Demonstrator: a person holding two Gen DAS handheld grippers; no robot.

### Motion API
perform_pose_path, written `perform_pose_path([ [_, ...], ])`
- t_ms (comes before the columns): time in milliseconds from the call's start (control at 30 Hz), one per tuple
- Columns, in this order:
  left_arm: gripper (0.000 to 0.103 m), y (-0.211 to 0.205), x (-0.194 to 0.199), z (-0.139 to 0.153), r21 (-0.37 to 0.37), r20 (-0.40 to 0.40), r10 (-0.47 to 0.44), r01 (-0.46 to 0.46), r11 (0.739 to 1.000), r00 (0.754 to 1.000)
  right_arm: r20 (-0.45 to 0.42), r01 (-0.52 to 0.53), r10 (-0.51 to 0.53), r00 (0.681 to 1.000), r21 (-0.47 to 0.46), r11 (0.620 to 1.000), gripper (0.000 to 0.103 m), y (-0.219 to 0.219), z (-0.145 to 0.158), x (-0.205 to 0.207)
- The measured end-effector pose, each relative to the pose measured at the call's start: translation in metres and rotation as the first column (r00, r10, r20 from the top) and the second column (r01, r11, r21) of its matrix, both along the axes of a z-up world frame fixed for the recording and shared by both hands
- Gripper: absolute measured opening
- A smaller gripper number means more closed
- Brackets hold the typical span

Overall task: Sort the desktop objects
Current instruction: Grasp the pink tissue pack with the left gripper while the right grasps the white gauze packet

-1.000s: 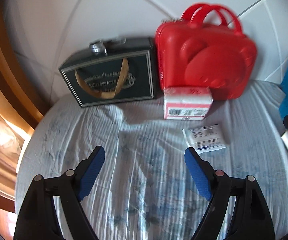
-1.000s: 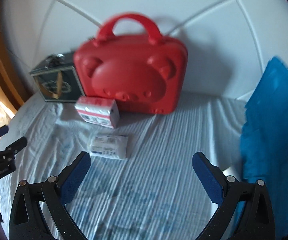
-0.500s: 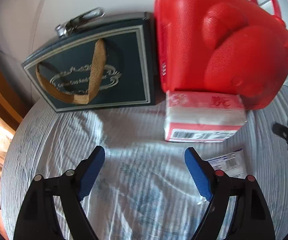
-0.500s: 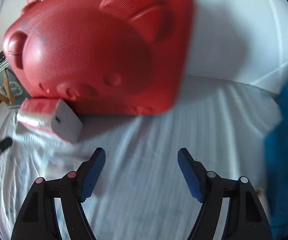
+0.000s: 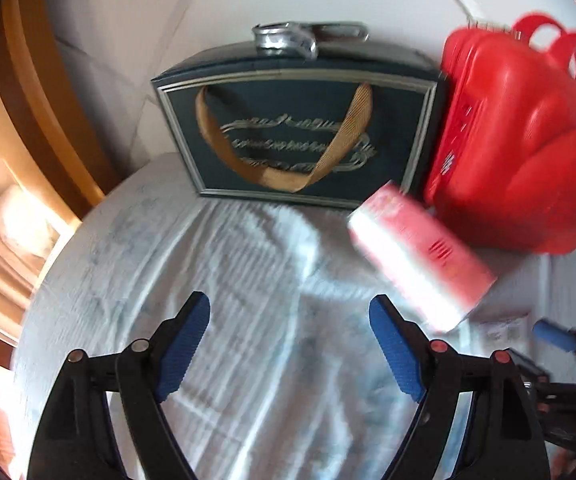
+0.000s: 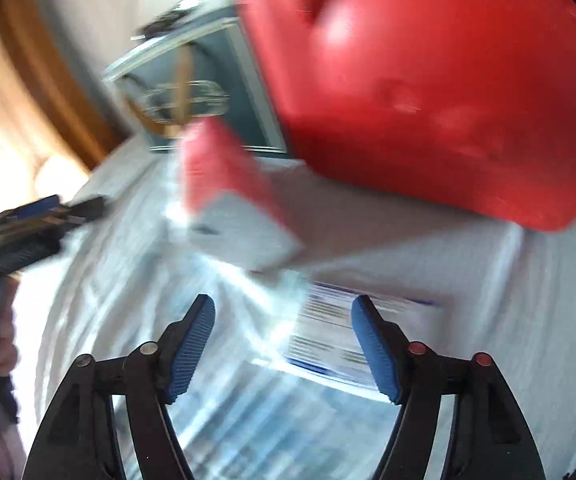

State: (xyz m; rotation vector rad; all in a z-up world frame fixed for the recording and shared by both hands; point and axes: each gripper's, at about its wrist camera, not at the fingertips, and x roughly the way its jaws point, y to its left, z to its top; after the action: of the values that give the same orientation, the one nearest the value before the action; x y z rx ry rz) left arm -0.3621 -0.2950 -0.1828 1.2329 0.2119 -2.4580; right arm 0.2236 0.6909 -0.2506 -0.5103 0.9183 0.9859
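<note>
Both views blurred by motion. Left tool [image 5: 290, 334]: jaws spread, nothing between them, only the pale striped cloth [image 5: 248, 280] covering the surface below. Right tool [image 6: 284, 336]: jaws have just been closing, now apart and steady, gripping nothing; a flat white packet [image 6: 340, 340] with blue print lies on the cloth under the gap, nearer the right-hand finger, pads not pressing it.

Against the white wall at the back: dark green case [image 5: 300, 136] with a tan strap, upright, touching the red case [image 5: 516, 148] with handles beside it. A pink-and-white box [image 5: 416, 260] sits tilted in front of the red case, close to it; contact unclear. The white packet lies just in front of the box. The right tool's blue tip shows at the left view's right edge.
</note>
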Motion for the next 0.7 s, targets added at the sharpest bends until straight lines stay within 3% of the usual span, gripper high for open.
perform_pose_path([
  [100,0.082,0.016,-0.025,0.008,0.080,-0.054,-0.029,0.033,0.996,0.998,0.036,0.090,-0.090,0.995,-0.020,0.996,0.078,-0.016,-0.001,0.019],
  [167,0.082,0.033,-0.050,0.000,0.109,-0.039,-0.052,0.056,0.992,0.998,0.046,0.115,-0.114,0.992,-0.031,0.993,0.092,-0.023,0.001,0.033],
  [200,0.082,0.042,-0.064,-0.007,0.110,-0.015,-0.077,0.078,0.991,0.997,0.055,0.119,-0.117,0.992,-0.041,0.992,0.095,-0.027,0.000,0.036],
  [267,0.088,0.059,-0.086,-0.030,0.027,0.102,-0.093,0.091,0.995,0.990,0.068,0.133,-0.129,0.989,-0.065,0.989,0.096,-0.034,-0.004,0.042],
  [400,0.103,0.044,-0.053,-0.030,-0.058,0.071,-0.048,0.052,0.997,0.996,0.048,0.127,-0.124,0.991,-0.079,0.989,0.097,-0.047,-0.011,0.048],
  [467,0.103,0.023,-0.033,-0.036,-0.113,0.120,0.010,0.003,0.994,0.993,0.026,0.111,-0.109,0.994,-0.074,0.991,0.099,-0.049,-0.015,0.049],
  [533,0.102,-0.005,-0.013,-0.054,-0.195,0.210,0.097,-0.056,0.979,0.973,0.001,0.096,-0.097,0.995,-0.068,0.993,0.103,-0.046,-0.019,0.048],
  [600,0.099,-0.029,0.003,-0.061,-0.180,0.231,0.142,-0.101,0.979,0.962,-0.015,0.087,-0.089,0.996,-0.080,0.993,0.103,-0.042,-0.025,0.047],
  [700,0.099,-0.044,0.023,-0.051,-0.082,0.178,0.150,-0.137,0.987,0.972,-0.010,0.107,-0.109,0.994,-0.091,0.990,0.103,-0.034,-0.028,0.038],
])
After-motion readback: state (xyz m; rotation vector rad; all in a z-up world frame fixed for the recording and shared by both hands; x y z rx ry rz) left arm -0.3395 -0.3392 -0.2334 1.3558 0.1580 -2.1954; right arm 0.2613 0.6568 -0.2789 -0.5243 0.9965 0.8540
